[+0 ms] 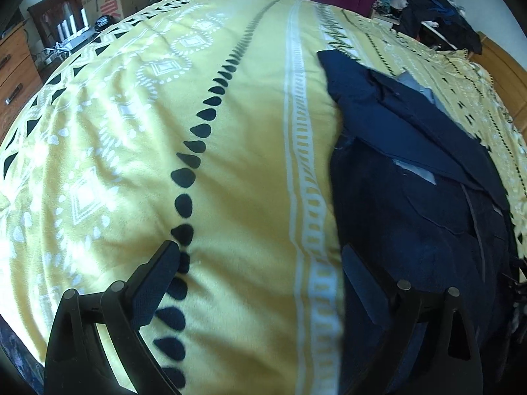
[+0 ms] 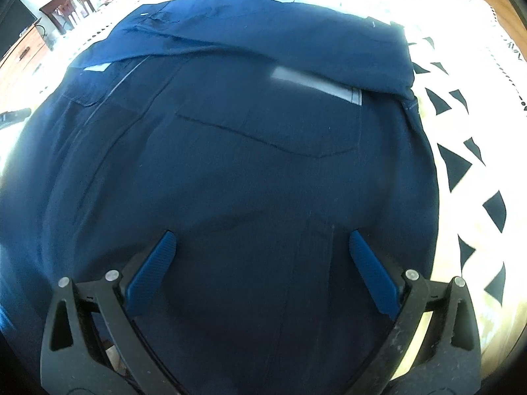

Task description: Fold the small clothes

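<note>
A dark navy garment (image 1: 411, 191) with pale grey reflective strips lies spread on the yellow patterned bedspread (image 1: 247, 131), in the right half of the left wrist view. My left gripper (image 1: 260, 250) is open, hovering over the bedspread at the garment's left edge, its right finger over the navy cloth. In the right wrist view the same navy garment (image 2: 230, 164) fills the frame, a pocket flap and a folded-over upper part showing. Directly above its lower middle hangs my right gripper (image 2: 262, 240), open, nothing between its blue pads.
A wooden dresser (image 1: 13, 75) and cardboard boxes (image 1: 108, 3) stand past the bed's far left. A heap of dark clothes (image 1: 434, 13) lies at the far right corner. Wooden bed frame (image 1: 504, 72) borders the right side.
</note>
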The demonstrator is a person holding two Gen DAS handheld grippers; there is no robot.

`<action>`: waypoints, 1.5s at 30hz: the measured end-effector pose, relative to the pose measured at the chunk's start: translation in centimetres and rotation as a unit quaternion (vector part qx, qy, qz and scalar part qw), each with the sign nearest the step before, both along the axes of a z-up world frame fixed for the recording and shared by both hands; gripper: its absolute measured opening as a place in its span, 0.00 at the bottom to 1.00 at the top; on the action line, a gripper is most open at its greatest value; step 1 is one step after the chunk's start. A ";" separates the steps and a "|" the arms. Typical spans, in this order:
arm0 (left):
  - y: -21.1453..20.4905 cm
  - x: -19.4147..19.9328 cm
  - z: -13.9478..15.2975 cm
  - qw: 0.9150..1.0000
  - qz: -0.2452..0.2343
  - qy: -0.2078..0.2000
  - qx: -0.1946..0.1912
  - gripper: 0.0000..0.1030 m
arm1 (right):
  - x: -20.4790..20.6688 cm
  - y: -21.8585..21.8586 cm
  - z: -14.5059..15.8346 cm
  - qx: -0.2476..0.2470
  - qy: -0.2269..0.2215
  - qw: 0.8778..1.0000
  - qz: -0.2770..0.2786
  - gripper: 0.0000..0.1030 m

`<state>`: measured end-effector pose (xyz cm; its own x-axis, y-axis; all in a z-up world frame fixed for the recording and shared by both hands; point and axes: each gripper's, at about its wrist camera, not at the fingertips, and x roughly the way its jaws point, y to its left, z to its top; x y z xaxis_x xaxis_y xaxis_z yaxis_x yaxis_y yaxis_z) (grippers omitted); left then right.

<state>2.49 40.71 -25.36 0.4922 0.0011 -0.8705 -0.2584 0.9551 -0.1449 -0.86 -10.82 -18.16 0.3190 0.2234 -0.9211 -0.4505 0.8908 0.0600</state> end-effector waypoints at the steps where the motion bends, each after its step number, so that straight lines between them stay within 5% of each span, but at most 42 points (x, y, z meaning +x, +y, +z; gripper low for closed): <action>1: -0.1 -0.8 0.8 1.000 -0.010 -0.004 0.006 0.97 | -0.5 -0.2 0.5 0.003 -0.004 1.000 0.001 1.00; 5: -0.2 -4.7 3.5 0.998 -0.059 -0.021 0.001 0.97 | -3.4 -0.6 3.2 0.022 -0.028 0.999 0.019 1.00; 12: -2.3 -11.5 5.7 0.987 -0.128 -0.029 -0.093 0.95 | -7.6 -2.3 6.5 0.028 -0.049 0.998 0.025 1.00; 15: -5.2 -13.8 4.9 0.976 -0.175 0.002 -0.128 0.90 | -8.6 -3.5 7.1 0.028 -0.049 0.998 0.015 1.00; 22: -8.7 -17.1 3.5 0.964 -0.200 0.070 -0.159 0.87 | -9.5 -5.3 7.5 0.038 -0.042 0.998 -0.010 0.99; 24: -9.2 -17.1 2.8 0.963 -0.200 0.084 -0.162 0.80 | -9.9 -6.7 8.1 0.054 -0.041 0.997 -0.024 0.99; 26: -9.6 -16.8 1.5 0.959 -0.198 0.102 -0.176 0.58 | -10.3 -8.7 8.4 0.070 -0.028 0.996 -0.043 0.98; 27: -9.9 -16.7 0.9 0.957 -0.197 0.110 -0.181 0.56 | -10.5 -9.5 8.4 0.071 -0.024 0.996 -0.049 0.98; 33: -10.9 -15.8 -1.7 0.951 -0.200 0.136 -0.194 0.48 | -12.1 -13.2 6.2 0.096 0.032 0.991 -0.085 0.98; 38: -11.7 -15.3 -2.1 0.951 -0.195 0.130 -0.203 0.48 | -11.9 -11.5 3.8 0.135 0.073 0.986 -0.069 0.95; 45: -11.3 -14.6 -2.5 0.950 -0.186 0.127 -0.218 0.48 | -11.2 -10.0 0.5 0.121 0.112 0.984 -0.066 0.96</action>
<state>-12.12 29.37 -27.85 0.1613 -0.5192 -0.8393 0.0058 0.8509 -0.5252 -12.04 -20.82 -17.63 0.1561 0.4155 -0.8961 -0.2825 0.8881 0.3626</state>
